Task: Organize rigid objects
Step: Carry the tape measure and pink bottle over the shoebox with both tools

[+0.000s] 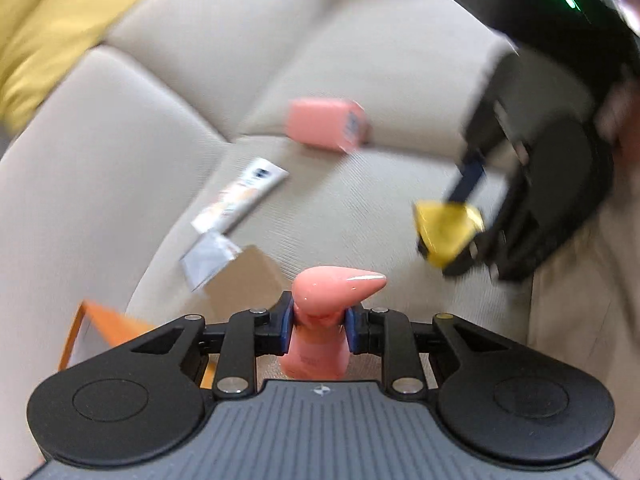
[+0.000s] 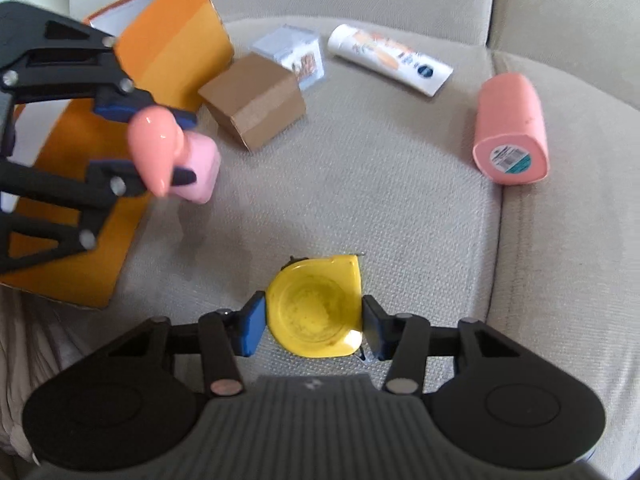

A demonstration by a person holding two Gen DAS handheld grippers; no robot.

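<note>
In the left wrist view, the left gripper [image 1: 319, 322] sits at the bottom middle and its blue pads squeeze the neck of a pink pump bottle [image 1: 320, 320], whose shiny spout points to the right. Behind it lies the beige sofa cushion [image 1: 360, 208], with lots of bare cloth in the middle of the picture. A brown box [image 1: 248, 276] and a small clear packet [image 1: 208, 260] lie just left of the bottle, a white tube [image 1: 240, 196] lies above them, and a pink can [image 1: 326, 124] rests higher up near the seam of the cushion. An orange box [image 1: 100, 332] peeks out at the lower left. At the right, the right gripper [image 1: 460, 216] reaches down around a yellow tape measure [image 1: 444, 236]. A yellow cloth [image 1: 52, 32] fills the upper left corner, and only this view shows it. In the right wrist view, the right gripper [image 2: 314, 322] is at the bottom middle, with the yellow tape measure [image 2: 316, 308] between its pads; the pads touch both sides of it. The left gripper [image 2: 160, 148] comes in from the left edge, holding the pink pump bottle [image 2: 172, 156] up over the orange box [image 2: 160, 72]. This view shows the box's open top edge, and the pink can [image 2: 510, 124] lying far right past the cushion seam, with its label end facing us. The brown box [image 2: 256, 100], clear packet [image 2: 296, 52] and white tube [image 2: 388, 58] line the top. The middle of the sofa cushion [image 2: 380, 200] is bare.
</note>
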